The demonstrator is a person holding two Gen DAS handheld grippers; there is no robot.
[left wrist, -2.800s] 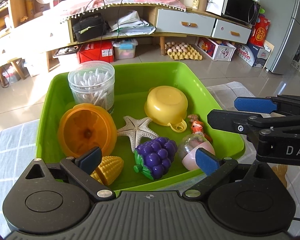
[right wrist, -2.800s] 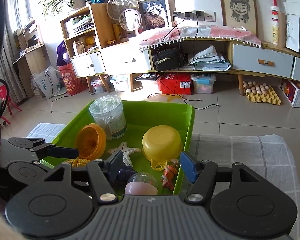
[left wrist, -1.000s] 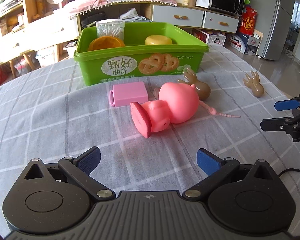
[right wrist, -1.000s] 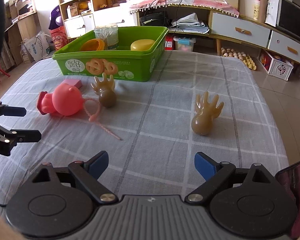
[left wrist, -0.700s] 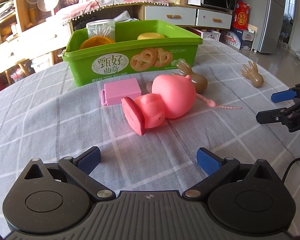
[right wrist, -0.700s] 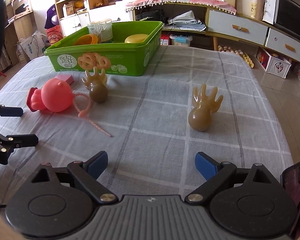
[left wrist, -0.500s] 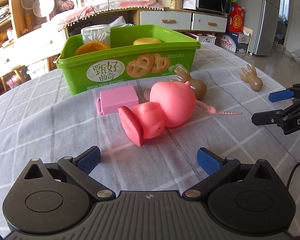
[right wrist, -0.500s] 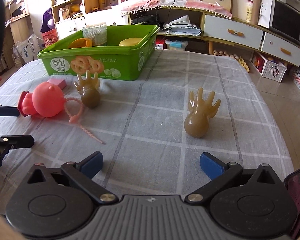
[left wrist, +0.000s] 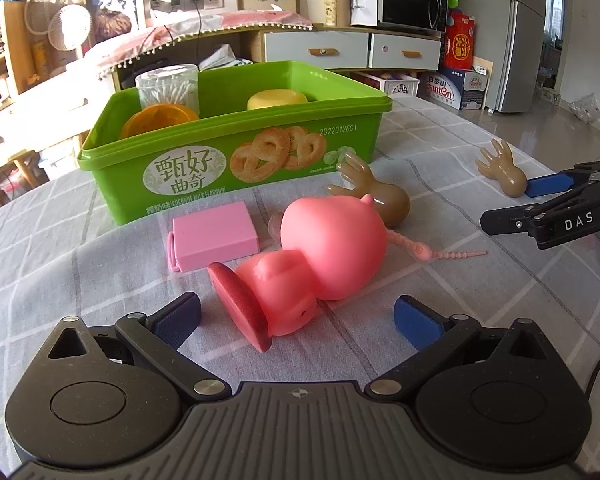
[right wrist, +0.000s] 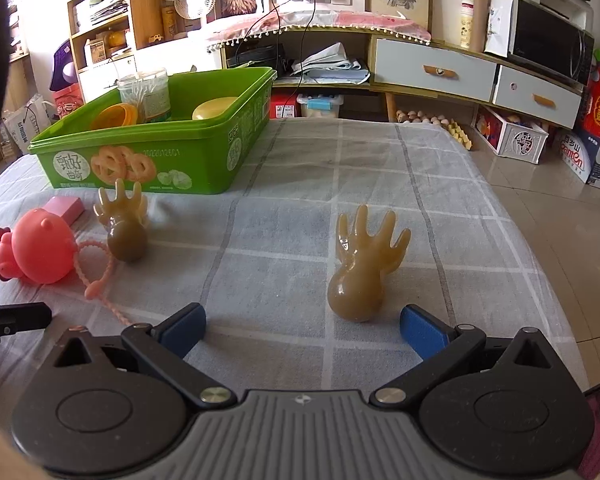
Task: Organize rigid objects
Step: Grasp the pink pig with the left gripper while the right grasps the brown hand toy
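left tongs apart before pink pig toy, right tongs apart before hand-shaped toy

Pink pig toy on its side near the table's left edge, pink block just behind it. Two brown hand-shaped toys: one beside the pig, another mid-table. Green box at the far-left corner.

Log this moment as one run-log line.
left gripper: open, before pink pig toy | right gripper: open, before hand-shaped toy
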